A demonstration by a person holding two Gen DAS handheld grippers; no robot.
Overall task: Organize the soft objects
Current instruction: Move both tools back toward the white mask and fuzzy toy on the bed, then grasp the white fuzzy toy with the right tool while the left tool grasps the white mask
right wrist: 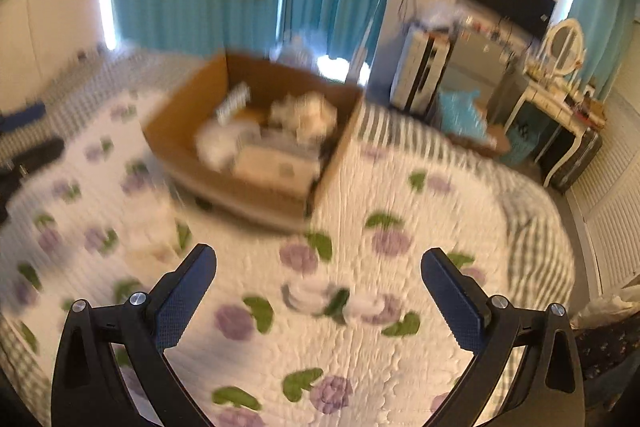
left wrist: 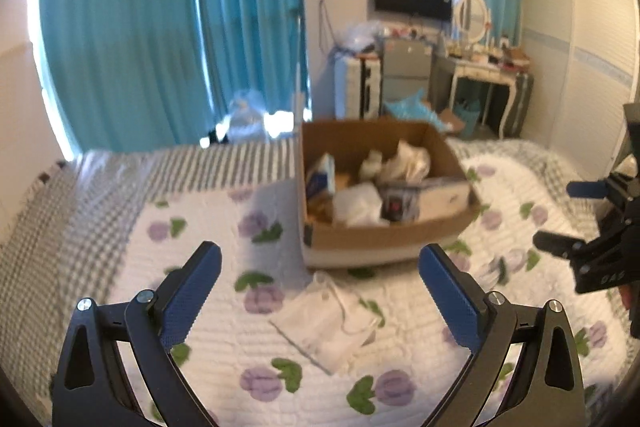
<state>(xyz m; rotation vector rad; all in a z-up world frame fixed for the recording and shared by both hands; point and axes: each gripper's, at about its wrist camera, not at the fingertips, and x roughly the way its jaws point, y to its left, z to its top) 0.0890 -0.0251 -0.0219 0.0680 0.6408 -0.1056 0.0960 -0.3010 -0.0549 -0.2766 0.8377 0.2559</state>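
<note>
- Right now the bed point(left wrist: 400, 379), with its white quilt of purple flowers, fills the near half of both views, and everything I am working on lies on it.
- Next in size, the cardboard box point(left wrist: 380, 239) sits on the quilt at the far middle, open-topped and already holding white bags and a few cartons; I judge it the place where the soft things go.
- Smaller, a flat white pouch point(left wrist: 324, 319) with a thin cord lies on the quilt just near of the box, apart from it, and directly ahead of my left gripper point(left wrist: 320, 267).
- Both fingers of the left gripper stand wide apart with nothing between them, hovering above the pouch.
- My right gripper point(right wrist: 318, 269) is likewise spread and empty over bare quilt, right of the box; its view is blurred.
- To take the pouch well, I would lower the left fingers so they straddle its middle, pinch body and cord together so nothing trails, then lift clear of the box wall before letting go inside.
</note>
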